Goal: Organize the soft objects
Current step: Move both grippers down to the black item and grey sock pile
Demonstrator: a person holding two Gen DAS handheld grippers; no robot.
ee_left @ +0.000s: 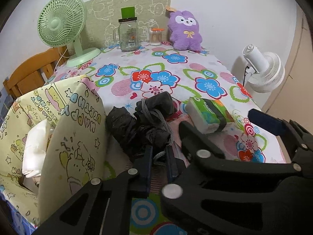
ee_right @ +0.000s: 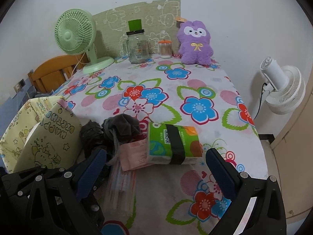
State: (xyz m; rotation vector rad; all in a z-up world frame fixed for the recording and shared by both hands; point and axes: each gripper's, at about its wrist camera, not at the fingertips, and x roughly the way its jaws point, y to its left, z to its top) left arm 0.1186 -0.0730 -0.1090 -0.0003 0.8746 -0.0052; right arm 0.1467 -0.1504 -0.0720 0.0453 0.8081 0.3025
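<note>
A dark drawstring pouch [ee_left: 137,127] with a grey cord [ee_left: 159,117] lies bunched near the table's front. My left gripper [ee_left: 159,154] is shut on the cord and the pouch's dark fabric. Left of it stands a yellow cartoon gift bag [ee_left: 74,127], open, with something white [ee_left: 35,146] inside. A green tissue pack [ee_right: 172,145] bound by a black band rests on a pink packet [ee_right: 135,152]. My right gripper [ee_right: 156,150] stands open, its blue pads [ee_right: 221,168] either side of the pack's near end, not touching. A purple plush [ee_right: 195,43] sits at the back.
At the back stand a green desk fan [ee_left: 60,23], a glass jar [ee_left: 128,33] and a cotton swab tub [ee_left: 155,37]. A clear plastic packet [ee_right: 121,186] lies by the right gripper. A white fan [ee_right: 283,86] stands off the table's right edge, a wooden chair [ee_left: 33,68] at left.
</note>
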